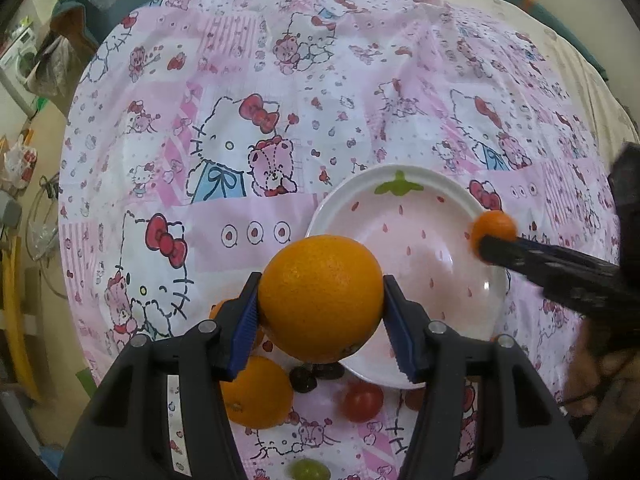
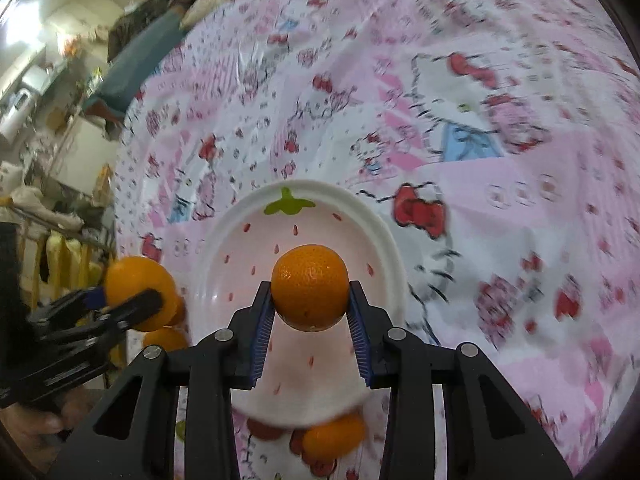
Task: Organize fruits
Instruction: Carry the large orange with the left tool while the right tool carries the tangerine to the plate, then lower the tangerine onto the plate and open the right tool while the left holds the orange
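Left hand-held gripper [image 1: 320,300] grips a large orange [image 1: 320,298] — right hand-held gripper [image 2: 310,300] clamps a small orange [image 2: 310,286] over the plate [image 2: 384,240].

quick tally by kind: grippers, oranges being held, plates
grippers: 2, left gripper and right gripper
oranges held: 2, large orange and small orange
plates: 1, plate
total: 5
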A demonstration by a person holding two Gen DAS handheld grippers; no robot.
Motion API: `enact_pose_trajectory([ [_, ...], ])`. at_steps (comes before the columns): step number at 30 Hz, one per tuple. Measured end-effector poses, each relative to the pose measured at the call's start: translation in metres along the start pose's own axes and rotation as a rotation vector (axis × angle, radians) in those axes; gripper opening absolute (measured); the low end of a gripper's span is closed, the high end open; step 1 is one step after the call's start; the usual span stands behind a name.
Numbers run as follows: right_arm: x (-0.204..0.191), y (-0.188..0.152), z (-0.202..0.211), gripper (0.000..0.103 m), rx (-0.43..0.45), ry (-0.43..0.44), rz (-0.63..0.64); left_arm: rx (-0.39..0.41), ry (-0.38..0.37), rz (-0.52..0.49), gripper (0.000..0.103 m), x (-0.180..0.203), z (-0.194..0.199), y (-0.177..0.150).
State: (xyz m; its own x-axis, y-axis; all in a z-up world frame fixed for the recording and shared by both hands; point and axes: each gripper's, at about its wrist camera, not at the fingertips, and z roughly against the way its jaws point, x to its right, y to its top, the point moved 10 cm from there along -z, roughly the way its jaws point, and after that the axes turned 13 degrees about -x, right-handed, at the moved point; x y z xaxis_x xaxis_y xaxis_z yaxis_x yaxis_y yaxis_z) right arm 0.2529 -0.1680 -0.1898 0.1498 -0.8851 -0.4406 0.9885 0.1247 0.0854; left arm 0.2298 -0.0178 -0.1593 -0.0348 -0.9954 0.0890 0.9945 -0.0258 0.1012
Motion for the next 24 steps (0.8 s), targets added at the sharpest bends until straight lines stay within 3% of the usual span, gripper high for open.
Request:
enact_pose_trajectory([
  [7, 0.007, 0.015, -0.045, 0.038, -0.083, -0.005, -0.004, 0.021, -0.002, 0.042, 0.053, -0.016, 0.000, 0.012],
  [15, 0.013, 0.017, -0.040, 0.045, -0.075, 0.008, 0.001, 0.010, -0.020, 0.077, 0.053, -0.020, -0.002, 0.014],
  [19, 0.011, 0.021, -0.029, 0.065, -0.035, 0.030, -0.011, 0.012, -0.025, 0.066, 0.053, -0.015, -0.004, 0.015],
  [24, 0.015, 0.024, -0.007, 0.065, 0.017, 0.033, -0.047, 0.009, -0.035, 0.042, 0.053, -0.002, -0.011, 0.020],
])
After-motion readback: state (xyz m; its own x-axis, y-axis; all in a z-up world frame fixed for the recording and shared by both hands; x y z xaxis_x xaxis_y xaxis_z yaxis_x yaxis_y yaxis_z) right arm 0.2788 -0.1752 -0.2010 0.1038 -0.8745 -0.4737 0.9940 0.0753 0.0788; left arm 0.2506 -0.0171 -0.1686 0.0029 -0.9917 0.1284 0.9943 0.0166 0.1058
